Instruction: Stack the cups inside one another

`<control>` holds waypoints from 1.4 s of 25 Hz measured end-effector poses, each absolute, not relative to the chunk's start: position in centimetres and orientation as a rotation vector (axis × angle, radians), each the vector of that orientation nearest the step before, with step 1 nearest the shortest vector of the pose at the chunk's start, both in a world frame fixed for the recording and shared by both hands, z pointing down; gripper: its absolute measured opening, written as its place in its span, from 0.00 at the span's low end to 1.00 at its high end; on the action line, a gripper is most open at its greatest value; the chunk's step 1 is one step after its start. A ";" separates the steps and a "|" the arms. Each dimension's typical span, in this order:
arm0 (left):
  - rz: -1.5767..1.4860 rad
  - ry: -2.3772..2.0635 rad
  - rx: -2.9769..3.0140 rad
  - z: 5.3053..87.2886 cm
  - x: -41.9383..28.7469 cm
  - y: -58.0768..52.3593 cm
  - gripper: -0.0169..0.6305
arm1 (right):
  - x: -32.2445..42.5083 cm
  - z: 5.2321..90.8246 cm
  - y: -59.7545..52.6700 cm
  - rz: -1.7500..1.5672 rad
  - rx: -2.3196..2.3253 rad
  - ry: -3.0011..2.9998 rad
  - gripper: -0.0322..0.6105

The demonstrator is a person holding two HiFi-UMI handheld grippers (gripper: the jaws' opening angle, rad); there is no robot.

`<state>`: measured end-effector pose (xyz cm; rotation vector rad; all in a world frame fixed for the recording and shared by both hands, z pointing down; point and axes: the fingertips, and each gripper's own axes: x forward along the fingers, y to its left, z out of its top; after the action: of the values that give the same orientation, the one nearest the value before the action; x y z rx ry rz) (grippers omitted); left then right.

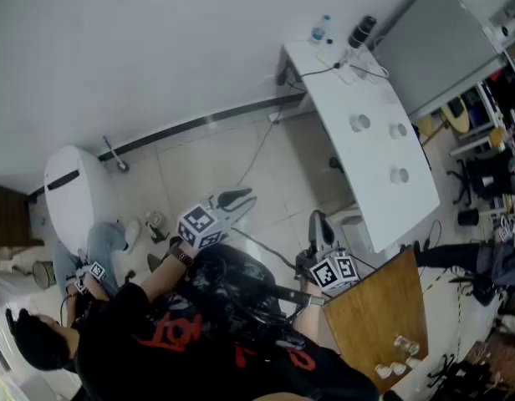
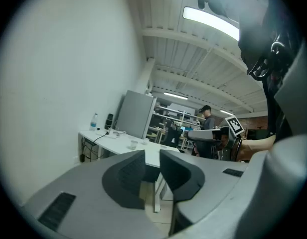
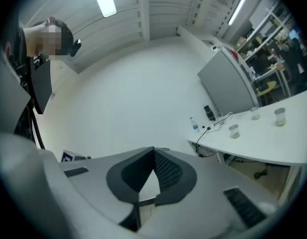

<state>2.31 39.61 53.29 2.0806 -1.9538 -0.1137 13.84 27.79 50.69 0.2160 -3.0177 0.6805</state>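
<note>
- Three clear cups [image 1: 359, 123] [image 1: 398, 129] [image 1: 399, 175] stand upright on the white table [image 1: 366, 82], each apart from the others, none nested.
- They look transparent, short and round; whether anything is in them is too small to tell.
- From the head view: two cups sit side by side near the table's middle, and the third is further along toward the end nearer the person.
- A water bottle [image 1: 322, 29] and a black speaker [image 1: 362, 32] stand at the far end of the table, with cables lying beside them.
- Left gripper [image 2: 152, 156]: the jaws are a narrow gap apart, with nothing between them and no contact with anything. It is held in the air, well apart from the table, aimed about level toward it.
- Right gripper [image 3: 154, 151]: the jaw tips meet and nothing is pinched between them. It is also in the air, well short of the table, with the cups off to the right side of its view.
- Both grippers are held out in front of the person, over the tiled floor [image 1: 216, 165].
</note>
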 end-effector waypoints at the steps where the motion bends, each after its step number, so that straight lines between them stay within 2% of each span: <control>1: -0.113 -1.975 2.049 53.2 3.4 39.1 0.11 | 14.7 50.5 27.2 0.690 0.184 -3.017 0.06; 5: -0.104 -1.991 2.031 52.6 8.2 35.6 0.10 | 19.9 49.7 24.4 0.670 0.156 -3.064 0.06; 9: -0.057 -1.891 2.141 52.2 11.3 32.0 0.10 | 24.3 50.2 21.3 0.666 0.330 -3.114 0.06; 12: -0.210 -1.753 2.189 51.7 12.5 30.1 0.10 | 26.9 51.8 19.2 0.700 0.498 -3.090 0.06; 14: -0.349 -1.658 2.199 51.0 12.4 28.7 0.23 | 27.7 52.8 17.9 0.708 0.587 -3.055 0.06; 15: -0.387 -1.625 2.205 50.9 12.1 27.9 0.26 | 27.8 53.3 17.3 0.703 0.618 -3.034 0.06; 19: -0.457 -1.527 2.214 51.3 9.9 24.0 0.27 | 26.5 53.4 15.2 0.643 0.653 -2.982 0.06; 21: -0.521 -1.464 2.196 51.6 7.9 21.6 0.45 | 25.3 53.2 13.5 0.657 0.699 -2.972 0.06; 27: -0.588 -1.389 2.215 51.4 0.4 14.6 0.60 | 20.4 53.5 6.8 0.720 0.903 -2.938 0.06; 32: -0.548 -1.351 2.249 50.8 -5.0 9.9 0.60 | 14.5 51.9 2.6 0.749 0.944 -2.981 0.06; 35: -0.652 -1.321 2.162 51.2 -7.4 7.0 0.59 | 13.2 52.6 0.6 0.744 1.032 -2.916 0.06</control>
<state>-7.38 7.00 51.17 2.1620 -1.3215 -0.6524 13.17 0.63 52.59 1.0321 -2.9160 0.7436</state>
